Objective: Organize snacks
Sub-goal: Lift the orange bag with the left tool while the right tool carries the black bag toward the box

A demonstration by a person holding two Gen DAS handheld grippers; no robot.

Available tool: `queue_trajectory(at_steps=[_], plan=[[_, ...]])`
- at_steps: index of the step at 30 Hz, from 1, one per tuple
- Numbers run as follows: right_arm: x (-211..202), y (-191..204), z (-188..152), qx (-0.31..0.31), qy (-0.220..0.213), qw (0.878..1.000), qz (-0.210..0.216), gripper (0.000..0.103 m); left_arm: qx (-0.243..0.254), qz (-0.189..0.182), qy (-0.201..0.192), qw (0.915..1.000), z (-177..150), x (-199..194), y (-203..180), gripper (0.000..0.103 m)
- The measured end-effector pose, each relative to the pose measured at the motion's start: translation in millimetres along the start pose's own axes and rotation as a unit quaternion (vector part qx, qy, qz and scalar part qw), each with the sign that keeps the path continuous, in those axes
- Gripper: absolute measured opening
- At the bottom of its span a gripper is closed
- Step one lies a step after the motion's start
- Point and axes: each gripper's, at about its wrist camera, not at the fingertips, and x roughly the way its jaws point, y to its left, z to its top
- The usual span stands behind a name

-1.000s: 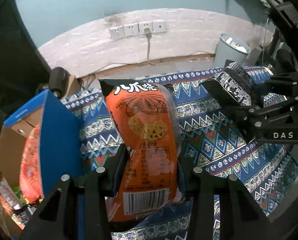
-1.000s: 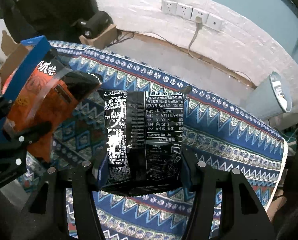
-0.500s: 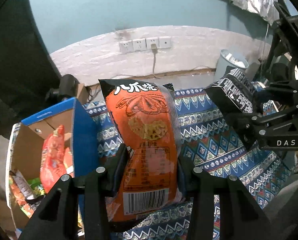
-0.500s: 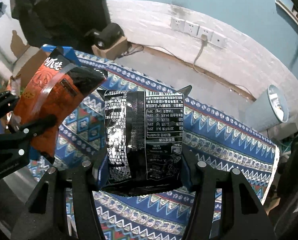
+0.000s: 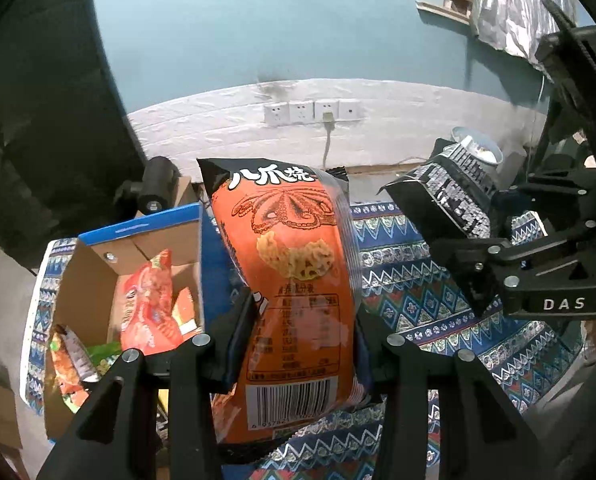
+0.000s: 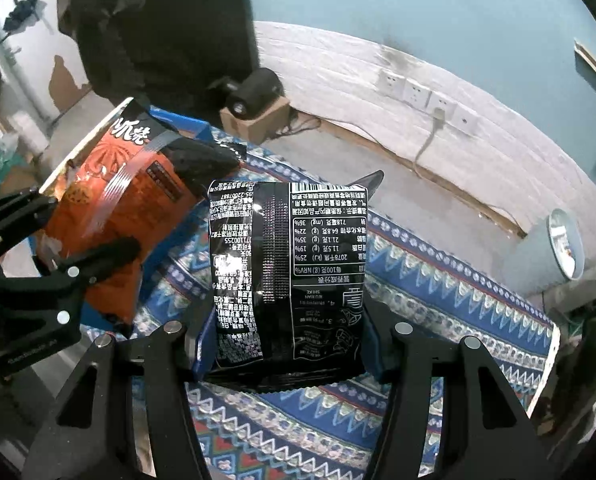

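Note:
My left gripper (image 5: 300, 332) is shut on an orange snack bag (image 5: 294, 280) with an octopus print, held upright in the air. To its left below stands an open cardboard box (image 5: 94, 280) with a blue rim, holding red and green snack packets (image 5: 146, 312). My right gripper (image 6: 286, 336) is shut on a black snack bag (image 6: 286, 272) with white text, held above the patterned cloth. The right gripper and black bag also show in the left wrist view (image 5: 450, 204). The left gripper with the orange bag shows in the right wrist view (image 6: 110, 208).
A blue patterned tablecloth (image 6: 438, 300) covers the table. A grey bin (image 6: 550, 252) stands on the floor at the right. A small black device on a cardboard box (image 6: 258, 100) sits behind the table. Wall sockets (image 5: 310, 112) with a cable are on the far wall.
Both grippers have risen with their bags. The view now looks down into the open box at the left, and more wall shows above.

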Motion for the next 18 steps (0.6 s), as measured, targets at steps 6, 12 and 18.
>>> queue_trajectory(at_steps=[6,12,18], plan=[[1,18,11,-0.013,-0.006,1.000,0.008,0.058,-0.023,0.011,-0.005,0.9997,-6,-13,23,0.045],[5,38,22,-0.026,-0.007,0.999,0.020,0.058,-0.052,0.026,-0.009,0.9983,-13,-23,51,0.045],[14,66,38,-0.040,-0.006,0.999,0.035,0.058,-0.083,0.043,-0.011,0.9956,-23,-31,83,0.045]])
